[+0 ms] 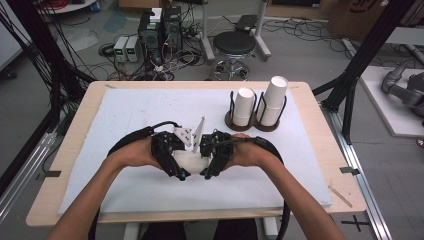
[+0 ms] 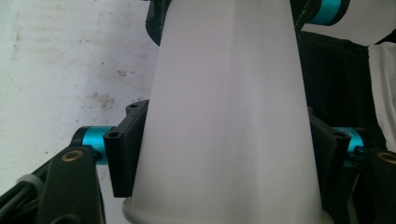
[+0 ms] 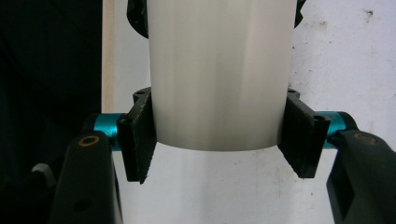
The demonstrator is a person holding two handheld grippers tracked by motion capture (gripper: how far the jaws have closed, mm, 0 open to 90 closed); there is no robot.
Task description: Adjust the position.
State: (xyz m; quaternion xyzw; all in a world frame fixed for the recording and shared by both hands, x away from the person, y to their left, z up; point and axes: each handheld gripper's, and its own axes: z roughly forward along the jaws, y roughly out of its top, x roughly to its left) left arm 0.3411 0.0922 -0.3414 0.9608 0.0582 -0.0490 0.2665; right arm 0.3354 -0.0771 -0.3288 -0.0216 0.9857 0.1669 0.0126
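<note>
A white paper cup (image 1: 192,161) lies on its side just above the white mat, held between my two grippers at the table's middle. My left gripper (image 1: 181,158) comes in from the left and my right gripper (image 1: 206,158) from the right, tips almost meeting. In the left gripper view the cup (image 2: 224,93) tapers away from the camera, its rim nearest, and the left gripper (image 2: 227,154) has both pads pressed on its sides. In the right gripper view the cup (image 3: 219,70) runs straight ahead, with the right gripper (image 3: 219,139) shut on its near end. I cannot tell whether more cups are nested inside.
Two black wire holders stand at the back right of the mat (image 1: 125,110), one with a short stack of white cups (image 1: 243,107), the other with a taller leaning stack (image 1: 272,102). Beyond the table are a stool (image 1: 234,47) and cabled equipment.
</note>
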